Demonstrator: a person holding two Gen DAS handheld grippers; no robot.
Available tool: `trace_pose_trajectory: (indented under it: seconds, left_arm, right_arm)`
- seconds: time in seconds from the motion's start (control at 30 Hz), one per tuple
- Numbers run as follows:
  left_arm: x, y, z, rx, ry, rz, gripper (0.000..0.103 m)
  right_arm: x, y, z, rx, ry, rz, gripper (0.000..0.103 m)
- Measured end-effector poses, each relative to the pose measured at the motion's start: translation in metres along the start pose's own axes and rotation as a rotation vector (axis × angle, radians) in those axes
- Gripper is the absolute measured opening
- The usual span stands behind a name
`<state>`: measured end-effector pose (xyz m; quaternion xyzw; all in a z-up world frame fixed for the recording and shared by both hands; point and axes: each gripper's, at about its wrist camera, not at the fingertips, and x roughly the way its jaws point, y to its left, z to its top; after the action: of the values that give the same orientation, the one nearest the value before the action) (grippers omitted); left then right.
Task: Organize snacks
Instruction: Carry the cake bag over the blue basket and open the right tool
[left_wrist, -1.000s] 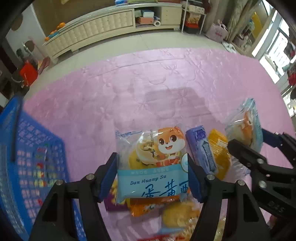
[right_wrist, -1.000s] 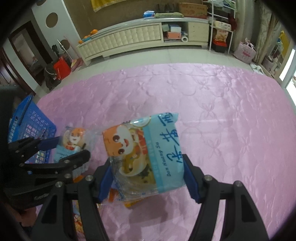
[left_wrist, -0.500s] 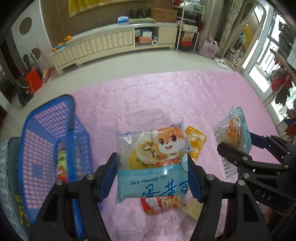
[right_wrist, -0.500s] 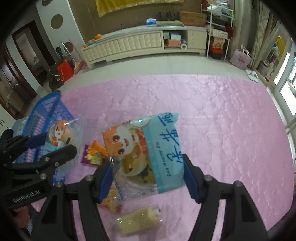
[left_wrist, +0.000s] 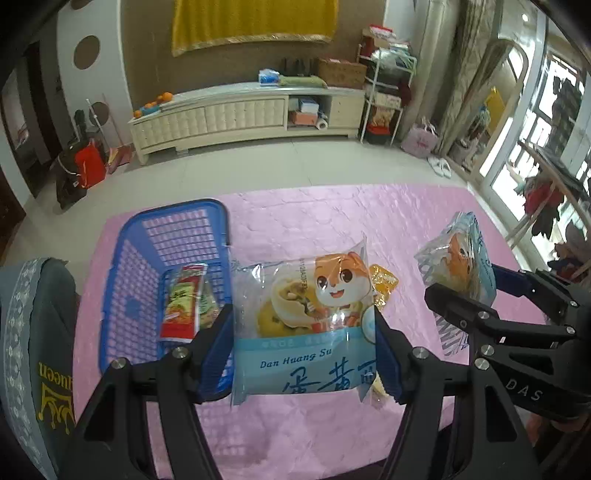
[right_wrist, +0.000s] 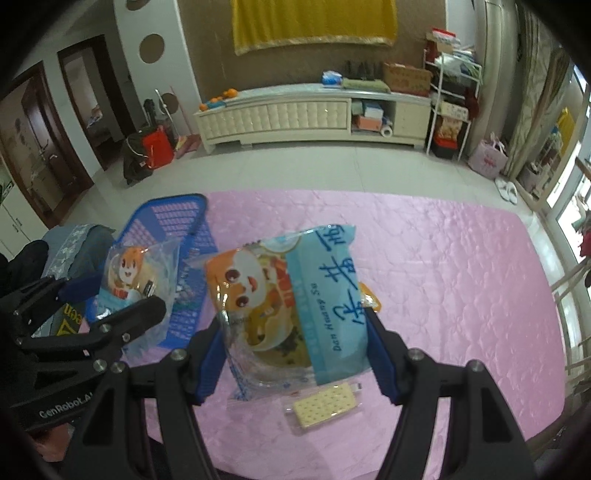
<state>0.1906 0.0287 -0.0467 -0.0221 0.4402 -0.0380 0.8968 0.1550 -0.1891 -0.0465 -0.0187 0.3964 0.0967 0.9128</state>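
Between left claw pads, pastry packet sits upright.

We see two matching egg-yolk pastry packets, clear plastic with a cartoon squirrel and a light-blue band reading "Dan Huang Su". One packet sits upright, print facing us, pinched at its side edges and held above the pink quilted cloth. The second packet is turned sideways, its band running vertically, likewise pinched and lifted. Our blue plastic basket rests on the cloth's left side and holds a red-and-green snack packet. A cracker packet and an orange-yellow wrapper lie flat on the cloth.
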Motion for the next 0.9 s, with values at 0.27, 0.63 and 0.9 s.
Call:
trace_pose_trajectory:
  seconds: [0.27,0.63,0.9]
  left_arm:
    - [-0.039,0.046,-0.012,-0.034,-0.042,0.028,0.066]
    - [-0.069,0.122,-0.02,-0.089,-0.071,0.072,0.066]
    - [-0.054,0.162,-0.028,-0.116,-0.06,0.065,0.066]
  right_arm:
    - [-0.013,0.054,0.007,-0.083,-0.024,0.029,0.072]
    - [0.0,0.125,0.021,-0.146,-0.017,0.09,0.072]
    - [0.034,0.166,0.022,-0.206,0.044,0.098,0.072]
